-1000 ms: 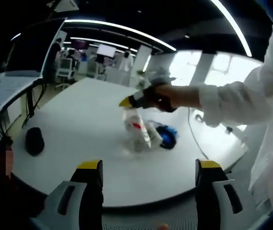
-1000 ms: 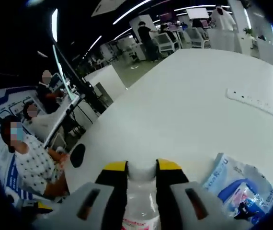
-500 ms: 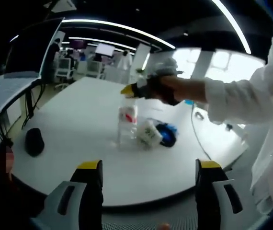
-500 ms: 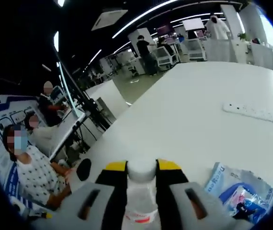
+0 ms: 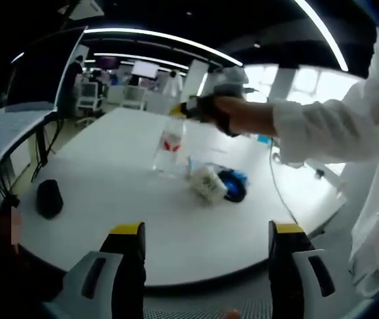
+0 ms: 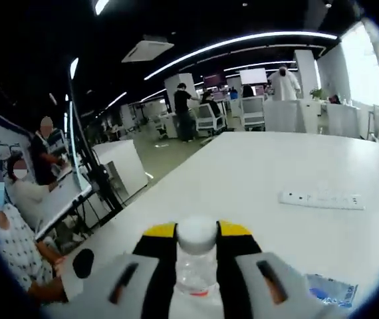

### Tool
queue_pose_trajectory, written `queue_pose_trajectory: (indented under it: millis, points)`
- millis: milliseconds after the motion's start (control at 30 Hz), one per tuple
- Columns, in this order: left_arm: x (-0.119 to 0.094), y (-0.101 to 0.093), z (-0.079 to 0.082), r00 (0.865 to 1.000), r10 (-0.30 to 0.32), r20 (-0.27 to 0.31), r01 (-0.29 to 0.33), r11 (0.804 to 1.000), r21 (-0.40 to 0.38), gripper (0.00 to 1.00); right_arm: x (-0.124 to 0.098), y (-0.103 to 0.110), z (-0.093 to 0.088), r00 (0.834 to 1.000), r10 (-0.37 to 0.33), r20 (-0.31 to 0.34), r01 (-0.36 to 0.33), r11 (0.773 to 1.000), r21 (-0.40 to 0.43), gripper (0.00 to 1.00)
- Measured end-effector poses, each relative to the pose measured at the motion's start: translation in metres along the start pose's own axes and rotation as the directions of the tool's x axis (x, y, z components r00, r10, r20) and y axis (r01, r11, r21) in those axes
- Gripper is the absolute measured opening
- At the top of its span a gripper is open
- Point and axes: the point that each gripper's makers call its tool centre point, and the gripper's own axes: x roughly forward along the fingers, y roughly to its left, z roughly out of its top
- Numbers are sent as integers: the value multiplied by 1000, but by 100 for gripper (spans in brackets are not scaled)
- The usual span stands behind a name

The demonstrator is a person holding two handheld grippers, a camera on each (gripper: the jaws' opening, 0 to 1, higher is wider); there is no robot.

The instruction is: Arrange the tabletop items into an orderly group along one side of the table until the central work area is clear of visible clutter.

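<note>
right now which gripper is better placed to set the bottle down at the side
Right. The right gripper is already shut on the bottle, held upright over the table. The left gripper hangs open, back off the table's edge.

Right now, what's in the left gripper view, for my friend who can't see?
The right gripper holds a clear plastic bottle with a red label upright above a white table. Beside it lie a white packet and a blue pouch.

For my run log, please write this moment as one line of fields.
right gripper: shut on bottle, upright, base at table | left gripper: open, holding nothing | black pouch: near table edge | power strip: on table
</note>
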Motion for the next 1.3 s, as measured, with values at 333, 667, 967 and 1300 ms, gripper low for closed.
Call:
queue_pose_trajectory:
  millis: [333, 667, 967, 1300]
  points:
    - [0, 0, 1, 1000, 1, 6, -1, 1000, -2, 70, 3, -5, 5, 994, -111, 11, 112, 993, -46, 19]
    - [0, 0, 1, 1000, -1, 9, 1, 1000, -6, 70, 5, -13, -13, 989, -150, -14, 149, 988, -34, 19]
    - [0, 0, 1, 1000, -1, 11, 1, 1000, -5, 69, -5, -11, -12, 987, -159, -11, 159, 986, -55, 19]
    - [0, 1, 2, 1000, -1, 15, 1, 1000, -1, 67, -9, 0, -20, 985, -171, 5, 171, 977, -127, 20]
